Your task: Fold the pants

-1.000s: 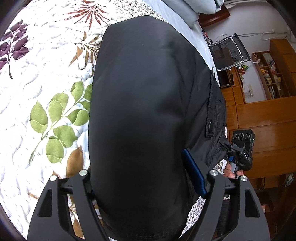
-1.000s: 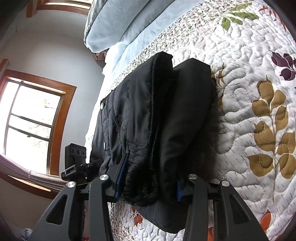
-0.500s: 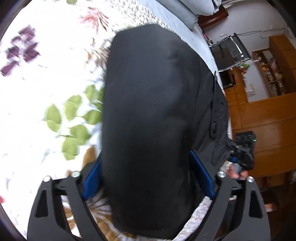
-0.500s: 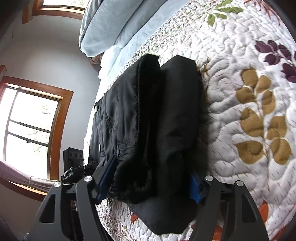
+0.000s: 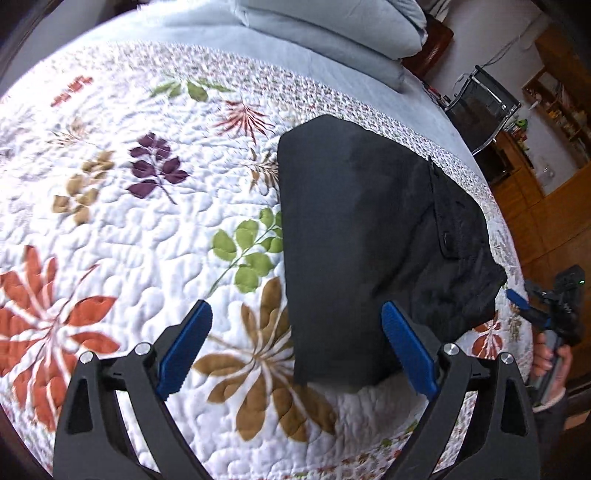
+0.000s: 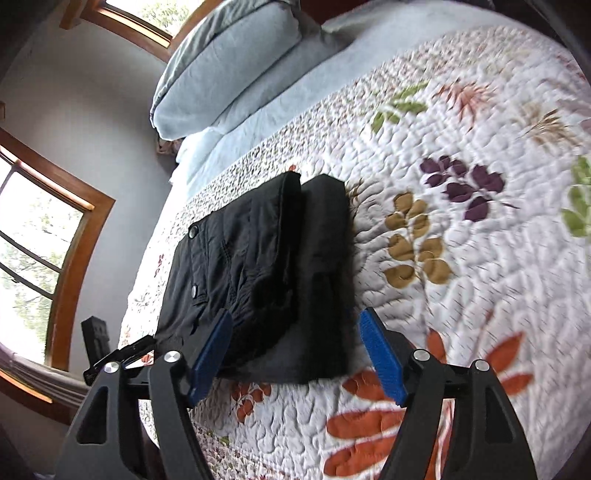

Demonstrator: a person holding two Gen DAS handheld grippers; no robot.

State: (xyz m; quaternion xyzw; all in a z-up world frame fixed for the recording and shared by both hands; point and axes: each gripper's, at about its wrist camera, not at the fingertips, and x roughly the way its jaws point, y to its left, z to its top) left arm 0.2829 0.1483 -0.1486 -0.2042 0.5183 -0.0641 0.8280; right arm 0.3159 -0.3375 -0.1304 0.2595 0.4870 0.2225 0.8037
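Note:
The black pants (image 5: 354, 236) lie folded in a compact stack on the leaf-patterned quilt (image 5: 129, 229); they also show in the right wrist view (image 6: 266, 266), with snap buttons on the top layer. My left gripper (image 5: 295, 347) is open and empty, above the stack's near edge, clear of the cloth. My right gripper (image 6: 295, 354) is open and empty, just short of the stack's near end. The right gripper also shows in the left wrist view (image 5: 546, 310), held in a hand beyond the bed's edge.
A pale blue duvet and pillows (image 5: 332, 33) lie at the head of the bed. A wooden cabinet (image 5: 546, 206) and a black chair (image 5: 480, 107) stand beside the bed. A window (image 6: 40, 236) is on the other side.
Both grippers have opened, let go of the pants and pulled back and up. The folded pants now rest on the quilt.

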